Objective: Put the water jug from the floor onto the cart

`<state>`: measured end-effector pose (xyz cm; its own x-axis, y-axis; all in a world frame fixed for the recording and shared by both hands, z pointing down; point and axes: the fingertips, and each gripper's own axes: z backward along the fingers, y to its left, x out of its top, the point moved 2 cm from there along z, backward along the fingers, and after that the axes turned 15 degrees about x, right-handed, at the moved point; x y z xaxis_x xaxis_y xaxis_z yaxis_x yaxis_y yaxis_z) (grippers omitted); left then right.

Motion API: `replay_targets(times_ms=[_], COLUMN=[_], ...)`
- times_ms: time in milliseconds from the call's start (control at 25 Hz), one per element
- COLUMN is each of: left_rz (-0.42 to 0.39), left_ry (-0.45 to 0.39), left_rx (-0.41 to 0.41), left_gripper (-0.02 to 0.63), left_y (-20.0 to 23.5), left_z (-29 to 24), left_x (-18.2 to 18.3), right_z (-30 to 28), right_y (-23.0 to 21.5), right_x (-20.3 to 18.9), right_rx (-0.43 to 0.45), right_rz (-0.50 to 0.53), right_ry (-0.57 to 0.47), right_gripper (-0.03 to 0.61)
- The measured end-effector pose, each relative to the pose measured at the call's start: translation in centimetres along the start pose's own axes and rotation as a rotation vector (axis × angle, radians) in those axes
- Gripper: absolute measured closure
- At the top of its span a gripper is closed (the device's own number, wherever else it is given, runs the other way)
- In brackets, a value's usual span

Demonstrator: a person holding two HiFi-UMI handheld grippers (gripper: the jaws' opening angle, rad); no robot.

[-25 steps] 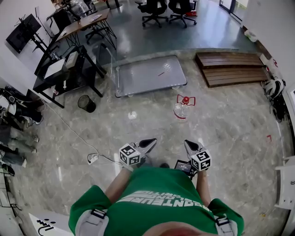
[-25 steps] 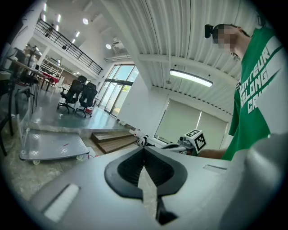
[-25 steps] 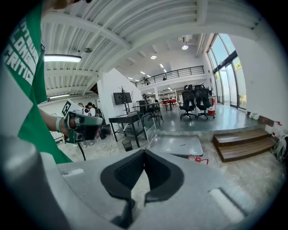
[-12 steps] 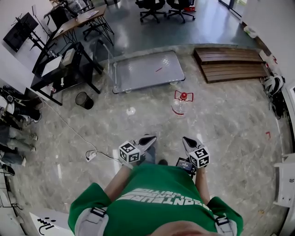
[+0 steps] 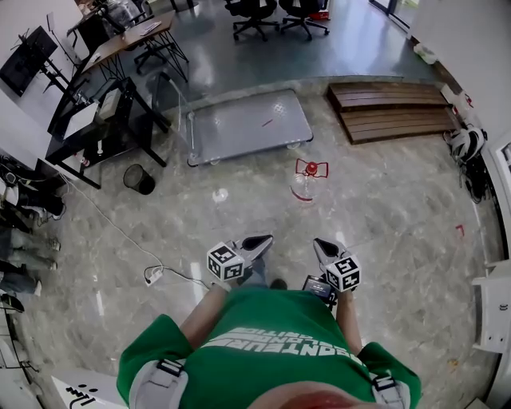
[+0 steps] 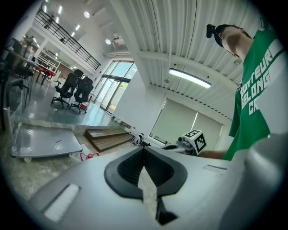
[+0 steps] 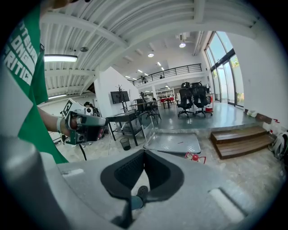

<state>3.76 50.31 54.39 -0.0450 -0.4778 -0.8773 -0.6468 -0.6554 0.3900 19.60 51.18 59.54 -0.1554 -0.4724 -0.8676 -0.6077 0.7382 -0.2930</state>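
The water jug (image 5: 305,185), clear with a red cap and red handle, stands on the marble floor ahead of me. Beyond it is the flat grey cart (image 5: 243,126) with a push handle at its left end. My left gripper (image 5: 263,240) and right gripper (image 5: 319,244) are held side by side in front of my chest, well short of the jug, both shut and empty. In the left gripper view the jaws (image 6: 144,149) meet, with the cart (image 6: 42,143) at far left. In the right gripper view the jaws (image 7: 144,152) are closed; the jug (image 7: 194,157) and cart (image 7: 175,143) lie ahead.
A wooden pallet (image 5: 387,112) lies at the back right. Black desks (image 5: 100,120), a round waste bin (image 5: 138,178) and a cable with a power strip (image 5: 150,276) are on the left. Office chairs (image 5: 263,12) stand on the darker floor behind the cart.
The jug, cart and pallet have slid a little up and left in the head view. The left gripper has edged slightly forward. Both grippers stay shut.
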Motion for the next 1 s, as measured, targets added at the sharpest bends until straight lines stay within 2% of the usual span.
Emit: replay_targets(times_ms=[240, 440, 1000], left_rz=[0.017, 0.024, 0.044], left_ry=[0.008, -0.001, -0.048], left_rx=[0.006, 0.005, -0.001], left_gripper=[0.600, 0.600, 0.600], left_y=[1.7, 4.1, 14.7], left_z=[-0.3, -1.2, -4.4], left_x=[0.0, 1.2, 8.1], right_z=[-1.4, -3.3, -12.7], right_y=[-0.5, -1.8, -7.6], right_x=[-0.3, 1.1, 10.2], right_rx=[0.007, 0.013, 0.010], right_rz=[-0.017, -0.014, 0.058], right_ry=[0.025, 0.038, 0.059], right_gripper=[0.586, 0.586, 0.586])
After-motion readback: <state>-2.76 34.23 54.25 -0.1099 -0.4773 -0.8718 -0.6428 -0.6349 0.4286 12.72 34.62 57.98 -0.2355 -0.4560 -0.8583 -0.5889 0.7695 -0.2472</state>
